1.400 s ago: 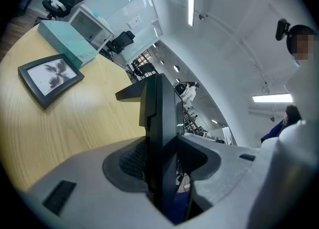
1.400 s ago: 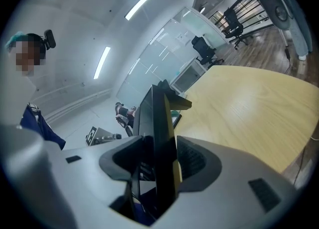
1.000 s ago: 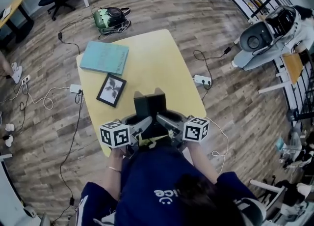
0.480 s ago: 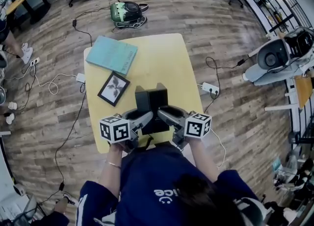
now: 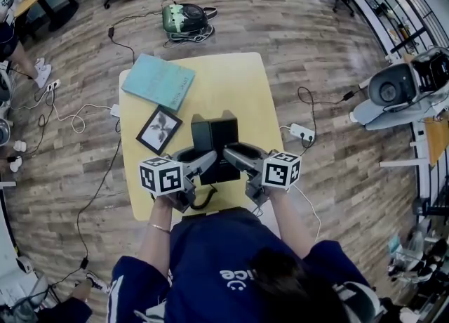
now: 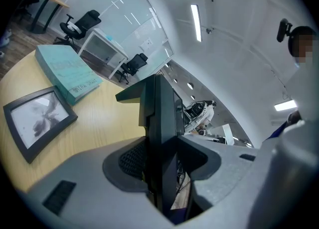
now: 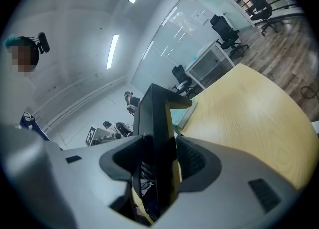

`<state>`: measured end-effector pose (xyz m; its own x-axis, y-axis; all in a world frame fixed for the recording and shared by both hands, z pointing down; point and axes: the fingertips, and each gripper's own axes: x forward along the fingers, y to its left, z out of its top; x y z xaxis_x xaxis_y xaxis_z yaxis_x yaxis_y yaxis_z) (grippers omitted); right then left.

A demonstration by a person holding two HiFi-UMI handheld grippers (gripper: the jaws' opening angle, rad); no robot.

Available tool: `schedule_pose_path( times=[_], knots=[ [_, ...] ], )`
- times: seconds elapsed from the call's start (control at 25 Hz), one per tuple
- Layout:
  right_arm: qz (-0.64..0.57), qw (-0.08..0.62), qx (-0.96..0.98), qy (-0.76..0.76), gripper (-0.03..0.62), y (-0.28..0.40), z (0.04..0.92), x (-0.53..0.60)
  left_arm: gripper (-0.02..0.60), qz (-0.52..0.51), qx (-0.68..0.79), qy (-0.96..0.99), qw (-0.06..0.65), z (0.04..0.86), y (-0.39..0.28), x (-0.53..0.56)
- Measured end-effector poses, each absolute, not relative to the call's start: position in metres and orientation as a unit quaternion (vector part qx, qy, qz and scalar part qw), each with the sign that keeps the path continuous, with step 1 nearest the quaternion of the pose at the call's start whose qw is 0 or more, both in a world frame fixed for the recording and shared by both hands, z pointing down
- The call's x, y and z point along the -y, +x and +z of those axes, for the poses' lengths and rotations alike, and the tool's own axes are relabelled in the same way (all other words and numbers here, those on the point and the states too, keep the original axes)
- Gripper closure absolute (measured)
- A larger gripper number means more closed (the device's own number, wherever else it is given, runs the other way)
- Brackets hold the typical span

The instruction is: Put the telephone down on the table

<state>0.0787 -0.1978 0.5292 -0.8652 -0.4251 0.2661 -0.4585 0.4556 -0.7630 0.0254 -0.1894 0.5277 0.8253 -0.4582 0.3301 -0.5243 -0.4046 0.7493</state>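
two holds: left gripper [image 5: 208,161], right gripper [image 5: 231,153], fingers clenched on telephone [image 5: 215,135] sides; telephone carried further in over tabletop [image 5: 231,83] than second ago, seemingly aloft; set-down remains.

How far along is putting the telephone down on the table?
Done: the left tool and right tool each clamp the black telephone. In hand: it appears held above the near end of the yellow table. Left: lowering it onto the tabletop and letting go.
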Motion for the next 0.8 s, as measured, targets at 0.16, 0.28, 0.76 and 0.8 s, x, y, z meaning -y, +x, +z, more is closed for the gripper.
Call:
schedule_pose_path(
  times=[0.16, 0.28, 0.76, 0.8],
  knots=[
    [0.456, 0.019, 0.852, 0.255, 0.373, 0.079, 0.532, 0.214, 0.390, 0.034, 0.299, 0.834, 0.462, 0.531, 0.025, 0.205],
    [0.459, 0.025, 0.852, 0.251, 0.373, 0.077, 0.539, 0.224, 0.390, 0.034, 0.302, 0.831, 0.467, 0.537, 0.024, 0.214],
    [0.483, 0.046, 0.841, 0.240, 0.373, 0.077, 0.567, 0.249, 0.390, 0.031, 0.313, 0.811, 0.493, 0.567, 0.025, 0.238],
    [0.484, 0.048, 0.840, 0.240, 0.373, 0.077, 0.569, 0.251, 0.390, 0.031, 0.313, 0.810, 0.495, 0.569, 0.025, 0.240]
  ],
)
